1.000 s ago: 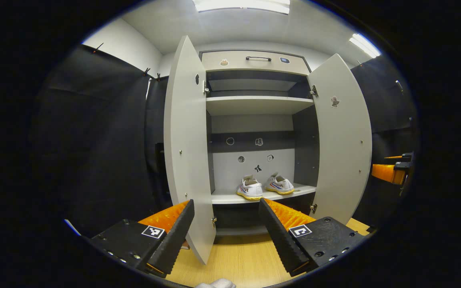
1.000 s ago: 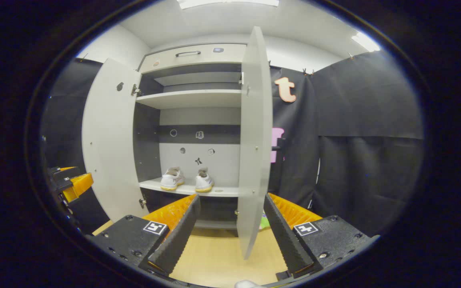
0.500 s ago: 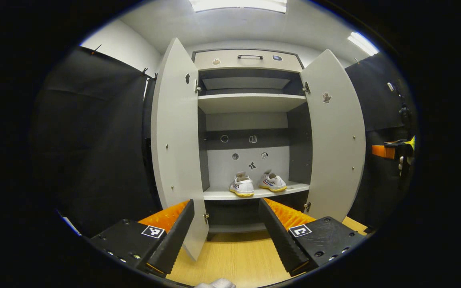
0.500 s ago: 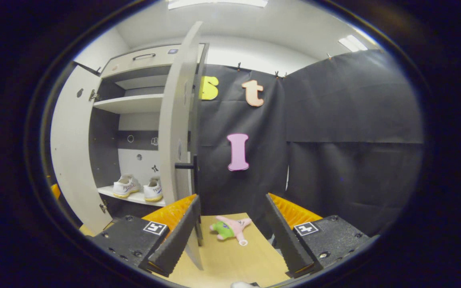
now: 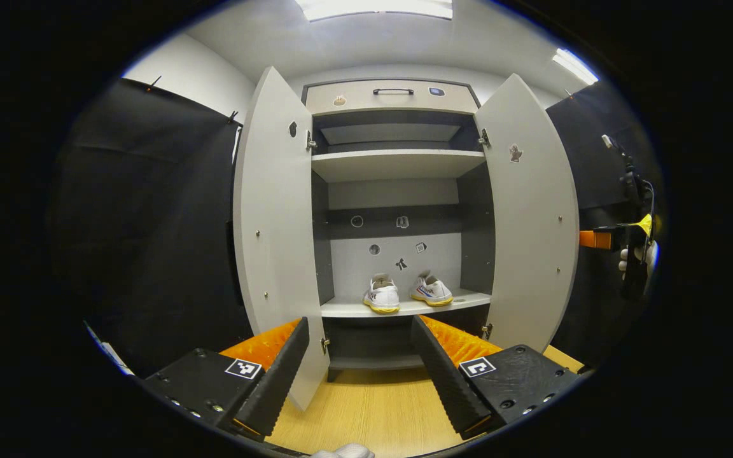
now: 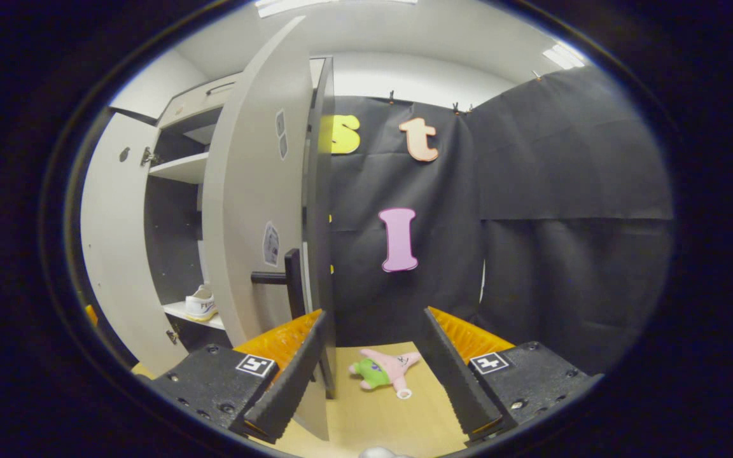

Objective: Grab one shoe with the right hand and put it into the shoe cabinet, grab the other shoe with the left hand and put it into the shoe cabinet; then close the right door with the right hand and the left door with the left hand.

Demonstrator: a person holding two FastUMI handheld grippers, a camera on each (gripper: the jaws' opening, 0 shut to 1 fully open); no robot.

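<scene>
Standing wide open, the shoe cabinet (image 5: 398,165) has both shoes on its lower shelf (image 5: 404,308), so by my judgement only the door-closing remains. The right door (image 6: 249,210) is the biggest hazard: in the right gripper view its outer face bulges at about 10 o'clock, its free edge running down right beside the right hand-held gripper (image 6: 373,375), whose fingers are spread and hold nothing. A push landing too near the hinge side, or catching the dark handle (image 6: 284,283) at 9 o'clock, could make the panel swing hard or bounce off the frame. The left door (image 5: 277,242) stands at 9 o'clock in the left gripper view, its lower edge just beside the left hand-held gripper (image 5: 360,372), also spread and empty; swinging it first may clash with the right panel where the two meet. The floor (image 5: 373,413) in front offers open room at 6 o'clock, while the black booth wall closes in on both flanks. The left shoe (image 5: 381,298) and right shoe (image 5: 431,291) sit near the shelf's front lip, so a heel sticking out could block a door. A small plush toy (image 6: 382,372) lies on the floor at 6 o'clock in the right gripper view, apart from the door's foot, yet possibly in the way of a low sweep.
</scene>
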